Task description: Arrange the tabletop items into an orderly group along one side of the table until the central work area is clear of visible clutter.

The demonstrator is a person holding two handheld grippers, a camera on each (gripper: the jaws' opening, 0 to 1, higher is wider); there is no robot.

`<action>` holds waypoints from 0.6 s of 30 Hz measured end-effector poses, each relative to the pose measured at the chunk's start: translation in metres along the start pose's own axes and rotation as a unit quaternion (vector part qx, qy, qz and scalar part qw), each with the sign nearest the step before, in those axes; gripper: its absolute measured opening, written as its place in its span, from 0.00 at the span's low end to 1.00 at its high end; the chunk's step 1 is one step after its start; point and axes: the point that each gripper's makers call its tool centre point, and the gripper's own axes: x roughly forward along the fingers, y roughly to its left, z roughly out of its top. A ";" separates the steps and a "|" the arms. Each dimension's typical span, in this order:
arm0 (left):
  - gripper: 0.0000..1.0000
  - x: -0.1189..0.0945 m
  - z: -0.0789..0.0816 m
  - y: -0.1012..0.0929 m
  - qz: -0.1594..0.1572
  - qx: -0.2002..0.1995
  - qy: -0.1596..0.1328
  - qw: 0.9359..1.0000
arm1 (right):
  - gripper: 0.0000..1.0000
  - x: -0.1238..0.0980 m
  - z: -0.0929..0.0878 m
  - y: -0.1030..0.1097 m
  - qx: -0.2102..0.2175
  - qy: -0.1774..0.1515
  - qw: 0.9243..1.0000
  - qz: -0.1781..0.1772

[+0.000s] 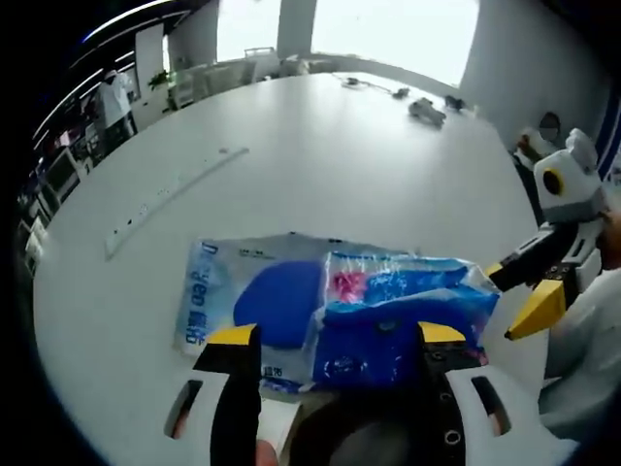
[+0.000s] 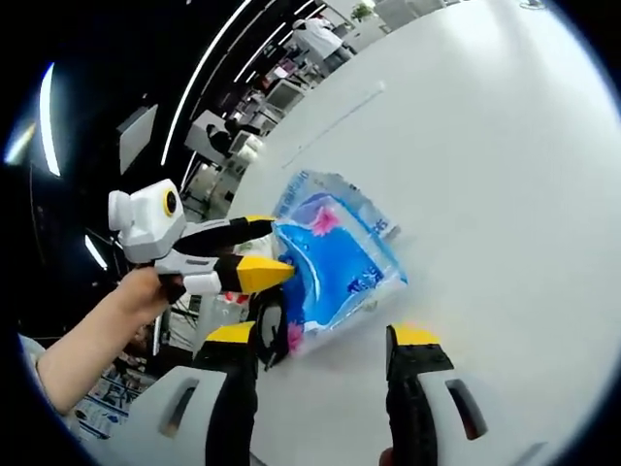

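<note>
Crinkled clear-and-blue plastic marks the tissue pack (image 1: 403, 311) lying nearest the left gripper (image 1: 335, 340), whose yellow-tipped black jaws stand apart on either side of its near edge; whether they press it is hard to tell. Its lower edge is cut off behind the gripper body. It rests on top of a flatter, paler pack (image 1: 247, 296) printed with a dark blue oval; the lettering is too blurred to read.

In the right gripper view, the right gripper (image 2: 325, 345) holds its jaws apart over bare table (image 2: 485, 194), close beside the tissue pack (image 2: 335, 257). The left gripper (image 2: 254, 250), held by a hand (image 2: 146, 291), shows one jaw above and one at the pack's end.

Farther off, a long pale strip (image 1: 170, 199) lies flat on the white round table (image 1: 349, 155). Small dark objects (image 1: 427, 110) at the far edge are indistinct.
</note>
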 end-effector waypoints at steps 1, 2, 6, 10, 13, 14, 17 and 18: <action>0.58 0.000 0.000 0.001 0.002 0.003 0.001 1.000 | 0.49 0.000 0.000 0.000 0.002 0.000 1.000 0.000; 0.57 0.000 0.000 0.001 0.003 0.005 0.002 1.000 | 0.49 0.001 -0.001 0.000 0.004 0.001 1.000 0.001; 0.56 0.002 -0.001 -0.001 -0.003 0.009 0.005 1.000 | 0.48 0.002 -0.004 0.000 0.006 0.005 1.000 0.002; 0.53 0.004 -0.003 0.000 0.000 0.014 0.010 1.000 | 0.45 0.002 -0.002 0.000 0.014 0.001 1.000 0.004; 0.48 0.004 -0.004 -0.001 -0.001 0.011 0.011 1.000 | 0.43 0.003 -0.002 0.000 0.015 0.000 1.000 0.006; 0.47 0.004 -0.003 0.000 0.000 0.011 0.009 1.000 | 0.42 0.004 -0.001 0.000 0.016 -0.002 1.000 0.007; 0.34 0.004 0.000 -0.006 -0.015 0.009 0.003 1.000 | 0.39 0.003 0.000 0.000 0.018 -0.003 1.000 0.008; 0.28 0.004 0.000 -0.007 -0.017 0.009 0.001 1.000 | 0.38 0.003 0.000 -0.001 0.018 -0.003 1.000 0.007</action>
